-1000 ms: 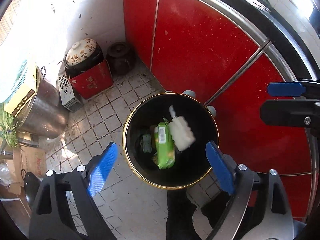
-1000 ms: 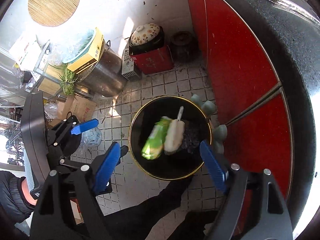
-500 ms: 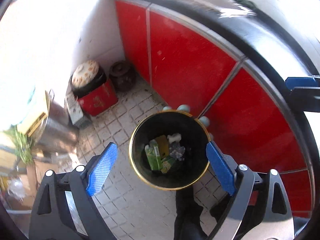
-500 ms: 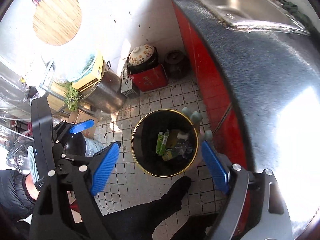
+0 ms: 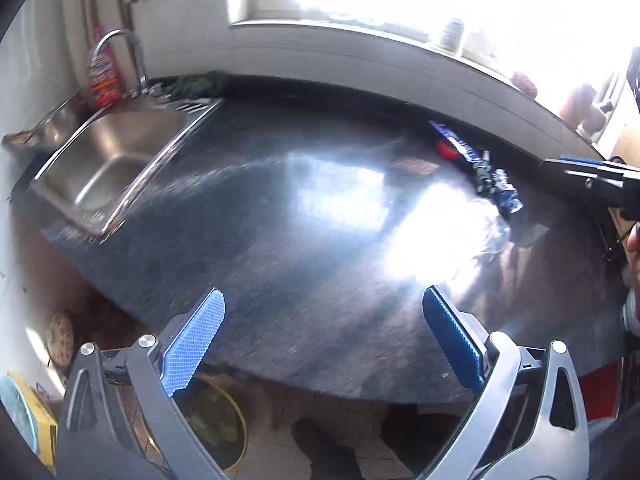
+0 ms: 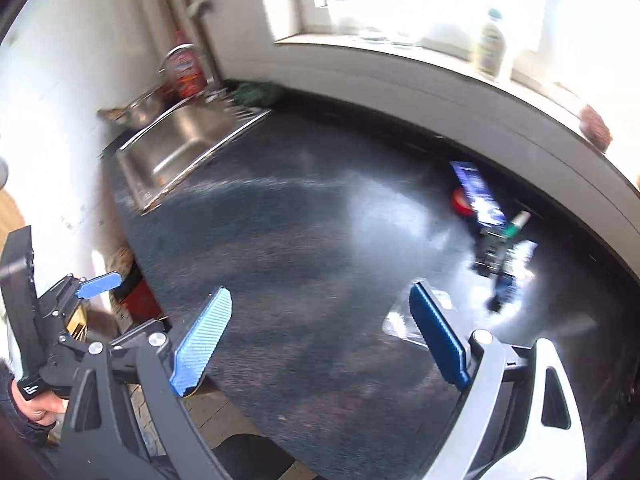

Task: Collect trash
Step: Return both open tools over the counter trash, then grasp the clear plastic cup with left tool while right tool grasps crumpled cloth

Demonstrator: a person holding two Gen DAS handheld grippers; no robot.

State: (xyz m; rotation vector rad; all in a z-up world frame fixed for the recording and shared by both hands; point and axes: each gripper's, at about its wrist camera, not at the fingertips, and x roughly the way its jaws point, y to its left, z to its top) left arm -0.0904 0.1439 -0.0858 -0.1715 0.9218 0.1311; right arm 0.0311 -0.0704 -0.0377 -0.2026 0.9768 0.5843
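My left gripper [image 5: 322,298] hangs over the dark countertop [image 5: 304,248], jaws opening with nothing between them. My right gripper [image 6: 320,292] hangs over the same countertop [image 6: 288,264], jaws also opening and empty. Trash lies at the counter's far right: a blue packet [image 6: 476,192] on a red item [image 6: 459,200], a crumpled dark wrapper [image 6: 496,256] and clear plastic [image 6: 404,322] beside my right finger. The left wrist view shows the same blue packet [image 5: 454,142], wrapper [image 5: 498,186] and plastic [image 5: 492,234]. The black gold-rimmed bin [image 5: 240,430] stands on the floor below, partly hidden by my left fingers.
A steel sink [image 5: 116,152] with a tap and a red bottle [image 5: 104,80] sits at the counter's far left, a green cloth [image 5: 200,82] behind it. A bottle [image 6: 490,44] stands on the bright windowsill. The counter's front edge runs just under both grippers.
Both grippers rose from above the bin on the floor to above the countertop. The green packet and white piece dropped into the bin. Both pairs of jaws stand a little wider.
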